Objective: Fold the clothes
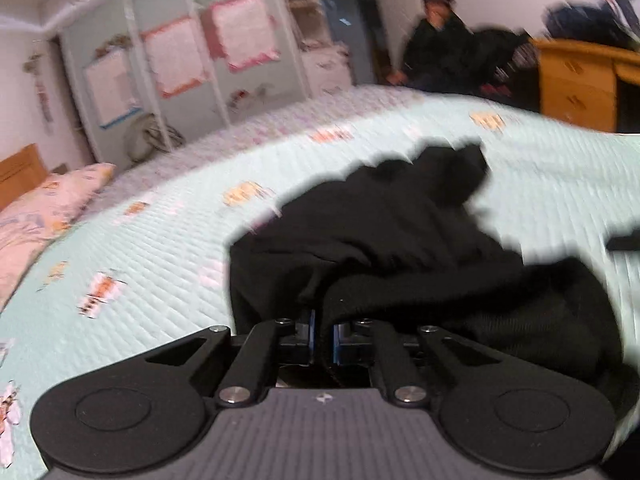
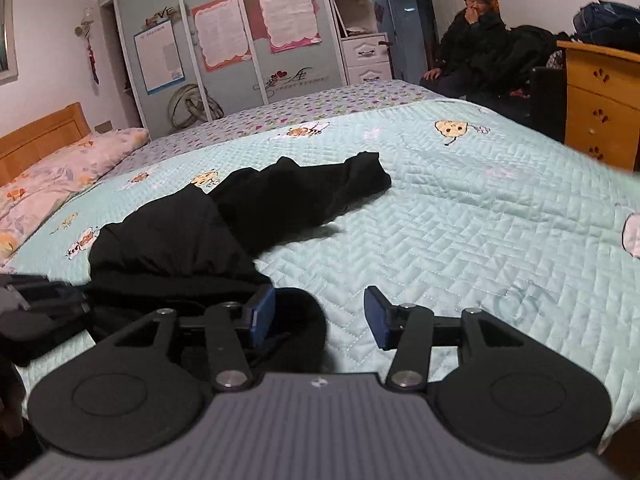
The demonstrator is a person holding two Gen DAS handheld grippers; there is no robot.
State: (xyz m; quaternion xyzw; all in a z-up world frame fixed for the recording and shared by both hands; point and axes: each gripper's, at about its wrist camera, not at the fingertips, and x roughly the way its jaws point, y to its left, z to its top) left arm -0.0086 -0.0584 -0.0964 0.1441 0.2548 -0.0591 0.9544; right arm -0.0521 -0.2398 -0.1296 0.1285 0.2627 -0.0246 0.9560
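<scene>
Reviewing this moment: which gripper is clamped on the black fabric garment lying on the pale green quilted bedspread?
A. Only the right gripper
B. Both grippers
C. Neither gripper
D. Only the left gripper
D. In the left wrist view the left gripper is shut with a fold of the black fabric garment pinched between its blue pads, while the right gripper stands open, its pads apart over the pale green quilted bedspread.

Left tongs pinch black garment on quilted bed.

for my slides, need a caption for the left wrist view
Left gripper shut on black garment lying on quilted bedspread.
</scene>
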